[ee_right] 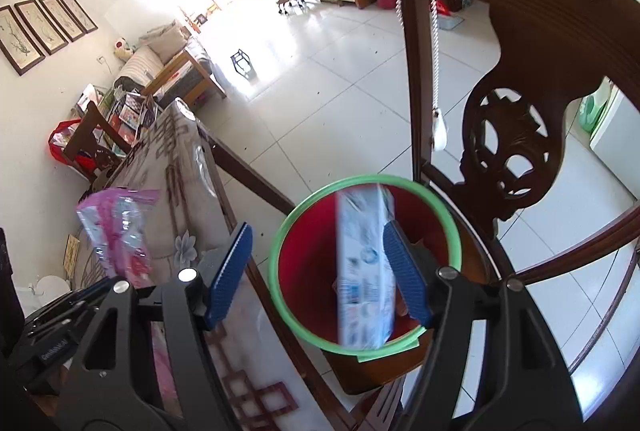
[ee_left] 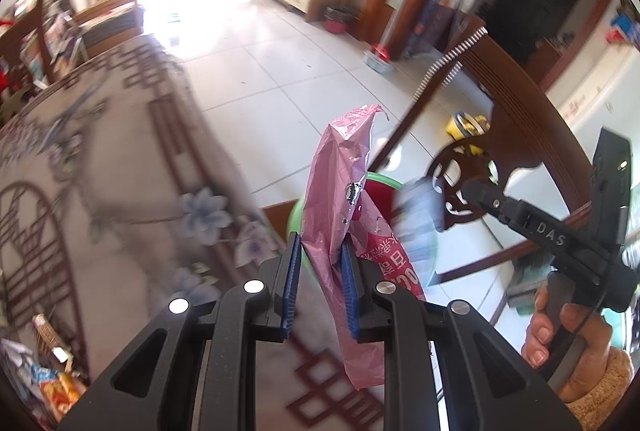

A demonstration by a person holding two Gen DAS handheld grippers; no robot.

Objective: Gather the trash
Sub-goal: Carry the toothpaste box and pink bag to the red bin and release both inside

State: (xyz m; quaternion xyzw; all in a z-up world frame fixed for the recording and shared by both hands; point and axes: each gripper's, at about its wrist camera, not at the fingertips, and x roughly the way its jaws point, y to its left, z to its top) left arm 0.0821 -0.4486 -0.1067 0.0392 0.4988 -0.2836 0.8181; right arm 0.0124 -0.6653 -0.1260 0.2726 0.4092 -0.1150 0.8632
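- My left gripper (ee_left: 320,283) has its blue pads (ee_left: 291,285) set a little apart, with a pink bag (ee_left: 344,215) standing up between them. The bag touches the right-hand pad; I see a gap at the other pad, so I cannot tell whether it is truly pinched.
- The bag is crumpled, torn midway up, and carries white print on a red patch low down.
- From the right wrist, the bag (ee_right: 118,231) shows over the table (ee_right: 176,199), near its long edge.
- My right gripper (ee_right: 320,273) is spread wide; a white-and-blue box (ee_right: 364,271) lies blurred just against the right finger (ee_right: 406,277), well apart from the left one. I cannot tell whether it touches the pad.
- The box sits inside the mouth of the bin (ee_right: 280,295), which is red within and green at the rim.
- The bin stands on a chair (ee_right: 512,135), just beside the table's corner.
- From the left wrist I see the bin (ee_left: 298,215) behind the bag, the box (ee_left: 416,223) over it as a pale smear, and the right gripper (ee_left: 472,191) held in my hand (ee_left: 560,335).
- The table (ee_left: 100,171) wears a floral cloth; wrappers (ee_left: 48,379) lie at its near edge.
- A coiled cord (ee_right: 416,15) hangs from the chair's back.
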